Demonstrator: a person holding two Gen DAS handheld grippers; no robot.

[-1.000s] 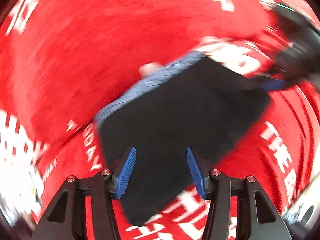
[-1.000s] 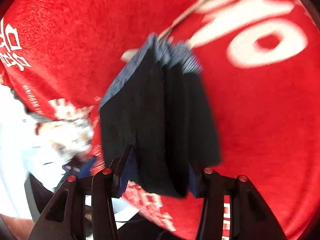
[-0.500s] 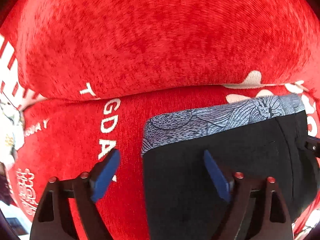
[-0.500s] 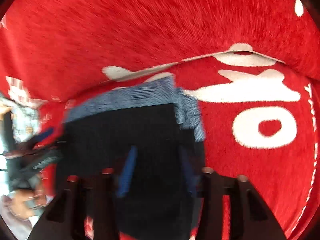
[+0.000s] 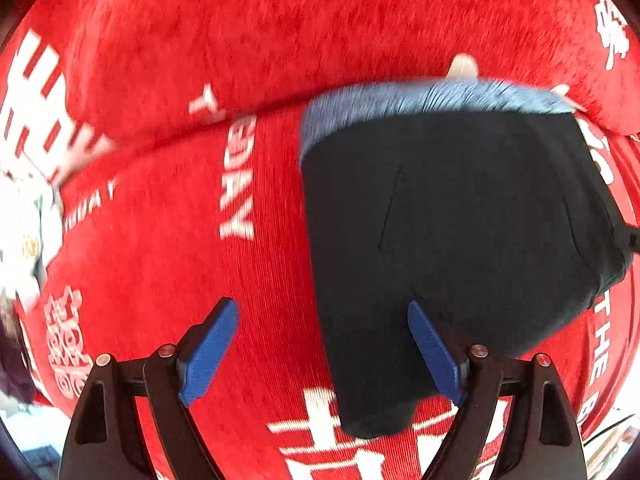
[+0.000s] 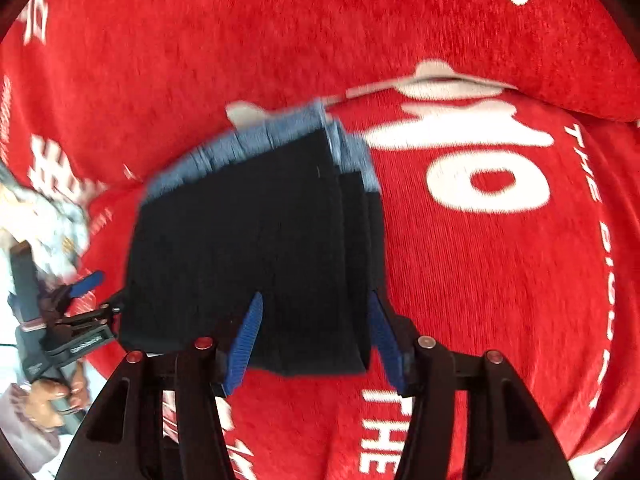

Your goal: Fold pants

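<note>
Both cameras look down from close above a red cover (image 5: 168, 240) printed with white letters. The left wrist view sits off to the left of the folded pants (image 5: 460, 240), facing forward. The right wrist view looks along the pants (image 6: 256, 240) directly. Both share the pants and the cover's fold behind them.

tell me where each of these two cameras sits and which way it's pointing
Left wrist: rides on the left gripper, looking forward and down at the red cloth; its open blue fingers frame the left edge of the folded black pants.
Right wrist: rides on the right gripper, looking down along fingers that straddle the pants' stacked right edge; the left gripper and the hand holding it show at far left.
Shared: the pants, their blue patterned waistband and the red cloth with white lettering.
</note>
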